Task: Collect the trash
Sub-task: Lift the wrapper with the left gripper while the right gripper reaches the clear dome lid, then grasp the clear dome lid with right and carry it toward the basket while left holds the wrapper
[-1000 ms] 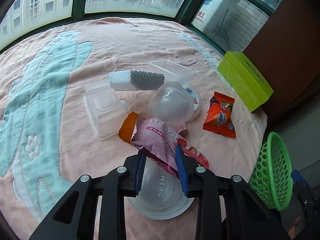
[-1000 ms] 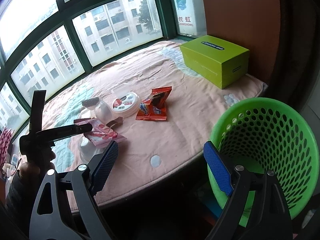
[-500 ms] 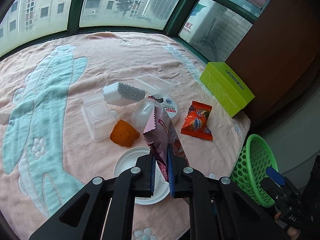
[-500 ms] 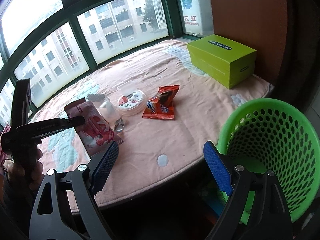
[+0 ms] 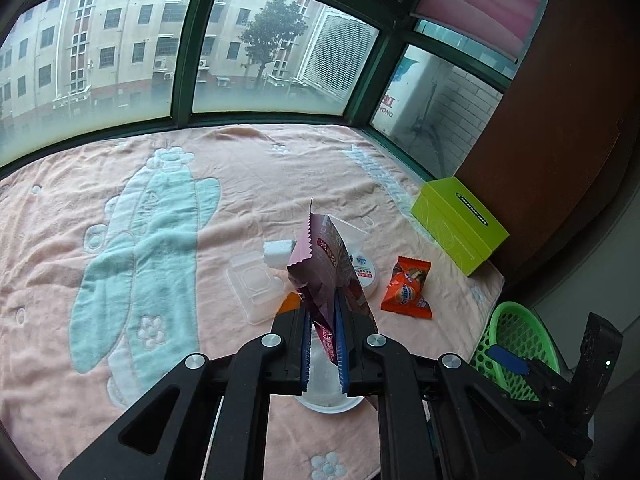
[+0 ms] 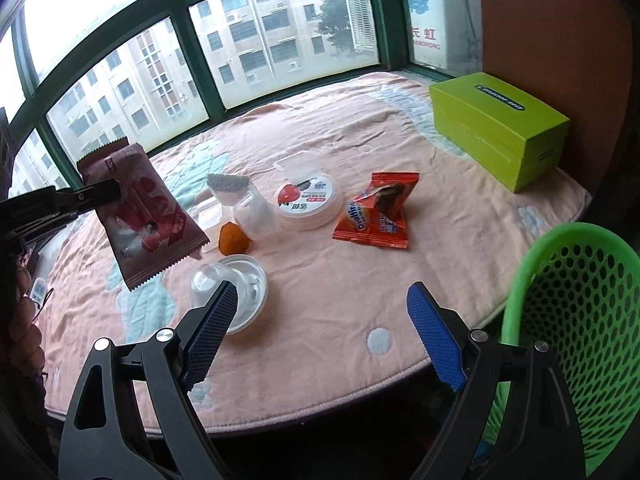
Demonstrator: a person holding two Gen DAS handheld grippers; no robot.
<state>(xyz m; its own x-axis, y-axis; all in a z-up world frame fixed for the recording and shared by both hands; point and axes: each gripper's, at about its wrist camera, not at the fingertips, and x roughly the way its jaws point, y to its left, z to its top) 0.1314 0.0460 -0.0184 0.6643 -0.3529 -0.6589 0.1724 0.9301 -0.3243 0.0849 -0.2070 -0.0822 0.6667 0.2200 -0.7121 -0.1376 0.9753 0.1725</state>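
Left gripper (image 5: 324,332) clamps pink snack wrapper (image 5: 324,268), raised above pink blanket (image 5: 240,184); green basket (image 5: 516,340) at lower right.

A home bay-window nook: pink blanket (image 5: 240,184), apartment blocks (image 5: 100,52) outside the glass.

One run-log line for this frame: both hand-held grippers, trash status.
left hand-held gripper: shut on pink wrapper, off blanket | right hand-held gripper: open, empty | green basket: nothing visible inside | orange wrapper: on blanket

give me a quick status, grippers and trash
Left gripper shut on pink wrapper, lifted off the blanket. Right gripper open, empty. Green basket unobstructed.
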